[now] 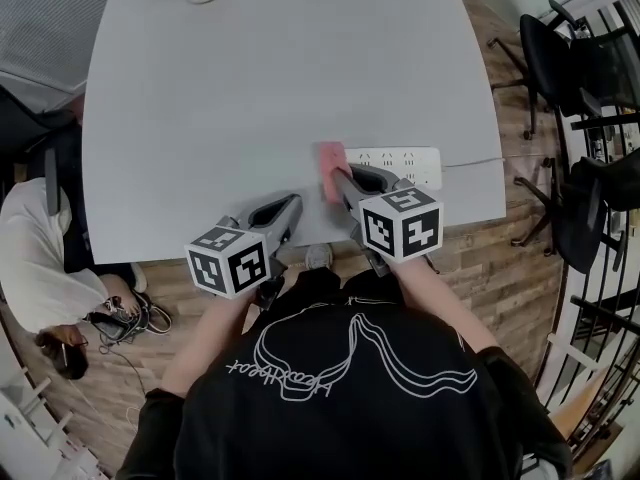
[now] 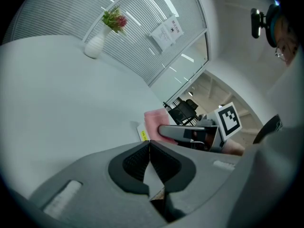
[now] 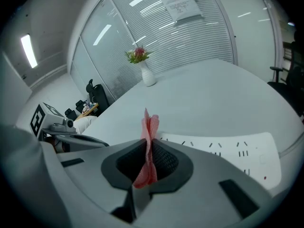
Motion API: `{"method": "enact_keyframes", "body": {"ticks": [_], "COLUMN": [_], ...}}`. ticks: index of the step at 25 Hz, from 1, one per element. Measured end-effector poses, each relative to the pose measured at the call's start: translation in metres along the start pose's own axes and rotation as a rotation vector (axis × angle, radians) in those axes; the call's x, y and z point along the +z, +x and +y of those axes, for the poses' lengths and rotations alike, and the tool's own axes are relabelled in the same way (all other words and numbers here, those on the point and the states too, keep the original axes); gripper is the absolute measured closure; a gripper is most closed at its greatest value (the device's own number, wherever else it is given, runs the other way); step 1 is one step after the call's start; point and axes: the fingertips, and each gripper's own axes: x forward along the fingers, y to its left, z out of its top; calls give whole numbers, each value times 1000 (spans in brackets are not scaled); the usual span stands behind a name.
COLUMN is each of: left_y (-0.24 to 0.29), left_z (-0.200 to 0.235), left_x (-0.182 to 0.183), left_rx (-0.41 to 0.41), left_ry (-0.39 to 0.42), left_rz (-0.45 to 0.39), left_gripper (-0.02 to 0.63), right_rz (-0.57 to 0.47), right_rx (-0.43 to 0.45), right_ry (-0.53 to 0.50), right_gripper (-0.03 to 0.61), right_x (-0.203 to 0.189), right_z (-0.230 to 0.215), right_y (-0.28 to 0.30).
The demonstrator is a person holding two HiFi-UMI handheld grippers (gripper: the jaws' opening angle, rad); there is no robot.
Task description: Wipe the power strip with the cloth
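L tongs point(image 2: 149, 145) pressed together, empty | R tongs point(image 3: 148, 146) pinching cloth point(image 3: 151, 125) by pwr strip point(image 3: 223, 148)

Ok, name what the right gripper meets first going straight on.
Probably bare table beyond the cloth the right gripper grips; the power strip lies right of that line, the vase far ahead.

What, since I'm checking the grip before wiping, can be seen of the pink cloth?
The pink cloth is thin, textured fabric bunched into upright folds. The right gripper is shut on it, cloth poking out past the jaws. It sits at the left end of the white power strip; whether it touches the strip is unclear.
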Motion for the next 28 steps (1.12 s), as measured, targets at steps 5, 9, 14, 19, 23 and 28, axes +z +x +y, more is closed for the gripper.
{"method": "enact_keyframes", "body": {"ticks": [5,9,14,19,23,28], "left_y": [0,-5,-4,-6,-5,-4], "left_z": [-3,0,-3,-5,-5,-6], "left_x": [-1,-2,-1,-2,-1,-4], "left_rx": [-5,-7,-11,-15,-18,-23], "left_ry": [-10,3,8,16,12,8], "left_rz": [1,4,0,3,-1,4], "left_gripper": [600,600,600,600,600,600], "right_rz": [22,34,42,41,45,55], "right_rx": [-20,-38,-50,-55,-64,-72], "right_ry": [-29,-50,-73,-72,-73,-91], "right_gripper": [540,540,540,540,540,540], "right_x": [-2,-3,-5,-6,-7,-8], "right_z": [-3,0,-1,-3,-8,-15], "right_y": [4,8,8,8,5,-1]}}
